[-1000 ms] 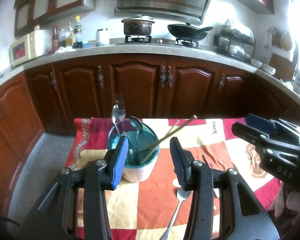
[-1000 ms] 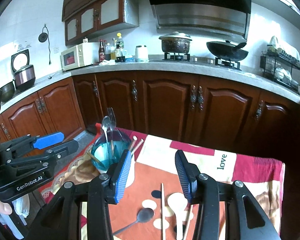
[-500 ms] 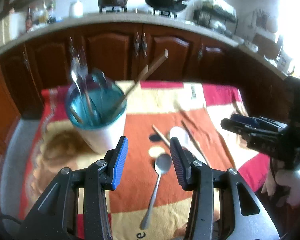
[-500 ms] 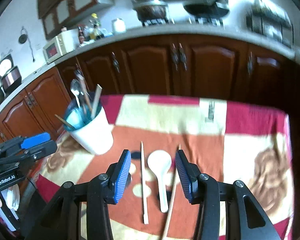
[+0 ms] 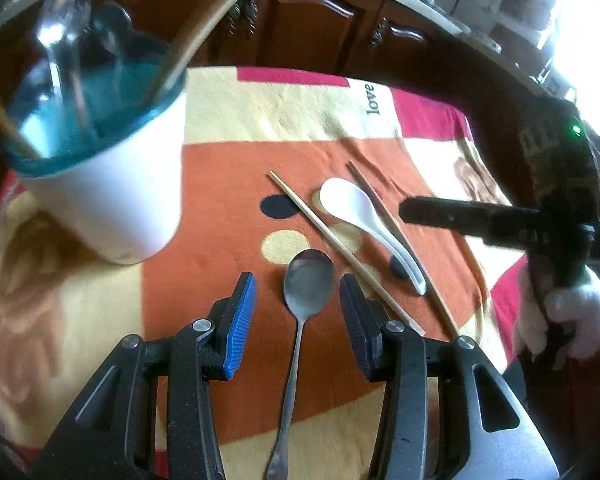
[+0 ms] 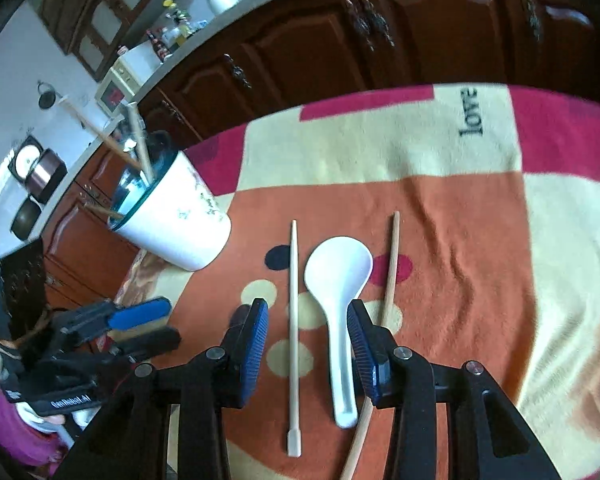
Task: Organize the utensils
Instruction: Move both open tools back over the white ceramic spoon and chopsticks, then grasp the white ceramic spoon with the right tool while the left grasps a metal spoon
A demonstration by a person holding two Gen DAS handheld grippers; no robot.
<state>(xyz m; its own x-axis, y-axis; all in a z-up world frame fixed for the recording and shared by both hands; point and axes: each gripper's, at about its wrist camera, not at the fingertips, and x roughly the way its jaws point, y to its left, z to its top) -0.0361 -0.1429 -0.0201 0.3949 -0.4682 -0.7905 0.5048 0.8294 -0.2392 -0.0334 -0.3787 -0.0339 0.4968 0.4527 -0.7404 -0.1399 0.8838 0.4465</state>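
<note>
Four utensils loose on cloth, cup [image 5: 100,184] nearby
Left gripper [image 5: 298,316] spread wide, empty, over metal spoon [image 5: 306,288]: thin, slick, likely best pinched mid-handle; right gripper [image 6: 307,336] likewise unclenched

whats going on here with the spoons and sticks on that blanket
A person is sorting utensils into a white cup with a handheld tool in each hand. The left tool is open, its fingers on either side of a metal spoon lying on the patterned cloth. The right tool is also open, low over a white spoon that lies between two chopsticks. Nothing is gripped yet; the cup already holds several utensils.
</note>
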